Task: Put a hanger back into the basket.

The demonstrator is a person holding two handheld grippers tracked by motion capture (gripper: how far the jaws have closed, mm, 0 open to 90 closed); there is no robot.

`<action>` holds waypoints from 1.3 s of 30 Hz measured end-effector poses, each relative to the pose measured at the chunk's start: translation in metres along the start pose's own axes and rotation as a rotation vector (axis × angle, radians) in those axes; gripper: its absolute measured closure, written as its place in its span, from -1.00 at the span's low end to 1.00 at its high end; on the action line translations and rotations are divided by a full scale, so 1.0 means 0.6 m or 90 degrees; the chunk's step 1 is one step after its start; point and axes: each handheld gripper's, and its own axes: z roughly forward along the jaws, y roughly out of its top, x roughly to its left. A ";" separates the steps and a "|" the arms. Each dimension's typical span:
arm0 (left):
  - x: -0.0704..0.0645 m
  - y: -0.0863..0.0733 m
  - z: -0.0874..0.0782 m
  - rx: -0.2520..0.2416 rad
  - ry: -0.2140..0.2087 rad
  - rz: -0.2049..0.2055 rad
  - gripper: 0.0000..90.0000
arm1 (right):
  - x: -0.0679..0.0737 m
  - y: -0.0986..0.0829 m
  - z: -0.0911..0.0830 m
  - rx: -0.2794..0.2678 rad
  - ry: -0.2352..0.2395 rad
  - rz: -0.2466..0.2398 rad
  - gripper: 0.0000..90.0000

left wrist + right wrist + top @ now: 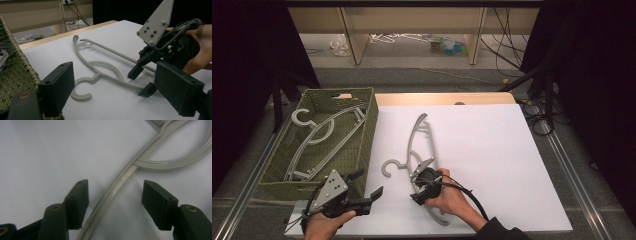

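The hanger [424, 150] lies flat on the white board [492, 150], its long axis running away from the person, hook [390, 168] toward the basket [367, 130]. The right gripper [115, 202] is the nearer one – its jaws stand wide, straddling the hanger's arm without touching. The left gripper [364, 190], also wide and empty, hovers by the basket. The hanger is grey, thin plastic.

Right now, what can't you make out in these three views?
- Hanger on the white sheet: in the high view, its near stretch is hidden under the right gripper and the hand.
- Hangers in the green basket: overlapping in the high view, count unclear; the left gripper view cuts them at its left edge.
- Items on the floor beyond the table: too small to identify.
- Right gripper view: whether the pads touch the hanger can't be told.
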 end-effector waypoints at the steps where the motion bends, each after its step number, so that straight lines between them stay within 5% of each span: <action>1: -0.001 0.000 0.000 0.000 -0.002 -0.001 -0.64 | 0.002 0.003 0.004 0.009 -0.006 -0.005 -0.11; 4: -0.002 -0.002 0.003 0.007 -0.006 0.000 -0.63 | 0.006 0.010 0.004 0.030 -0.022 -0.021 -0.07; 15: -0.001 -0.004 0.005 0.012 -0.006 -0.002 -0.61 | -0.001 0.029 0.007 0.084 -0.008 -0.035 0.05; 29: 0.002 -0.006 0.006 0.023 -0.014 0.010 -0.57 | -0.023 0.024 -0.005 0.097 0.011 -0.043 0.79; 39: 0.004 -0.006 0.001 0.023 -0.006 0.004 -0.57 | -0.044 -0.020 -0.045 0.174 0.018 -0.126 0.82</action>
